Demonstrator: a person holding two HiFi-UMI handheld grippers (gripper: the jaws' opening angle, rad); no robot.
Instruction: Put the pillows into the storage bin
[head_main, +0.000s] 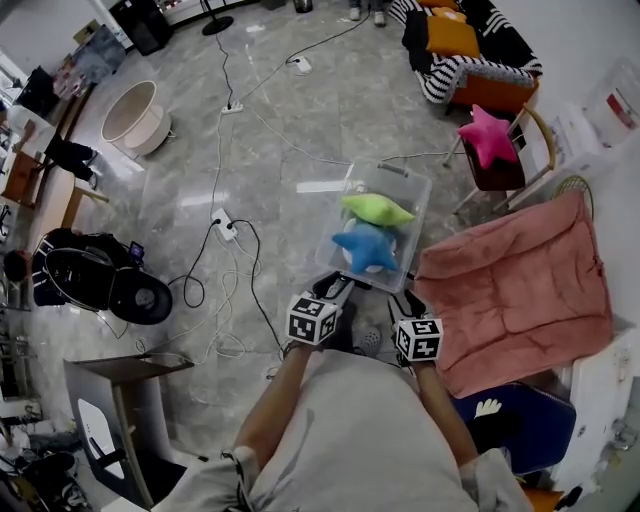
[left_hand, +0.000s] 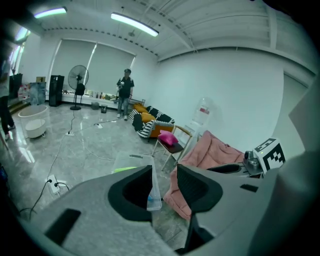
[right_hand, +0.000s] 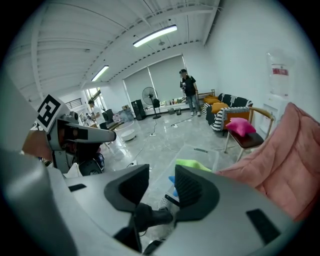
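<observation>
A clear storage bin (head_main: 414, 190) stands on the floor just ahead of me. A green star pillow (head_main: 375, 208) and a blue star pillow (head_main: 365, 247) lie in it. A pink star pillow (head_main: 487, 135) rests on a chair (head_main: 530, 125) beyond the bin to the right; it also shows in the right gripper view (right_hand: 240, 126). My left gripper (head_main: 338, 287) and right gripper (head_main: 405, 298) hover side by side at the bin's near end. Both are open, left gripper (left_hand: 165, 172) and right gripper (right_hand: 161, 172), with nothing between the jaws.
A pink blanket (head_main: 520, 285) covers a surface right of the bin. A striped sofa (head_main: 480, 55) with an orange pillow (head_main: 452, 35) stands at the back. Cables and a power strip (head_main: 224, 224) lie on the floor at left. A white tub (head_main: 135, 115) sits far left. A person (left_hand: 124, 90) stands far off.
</observation>
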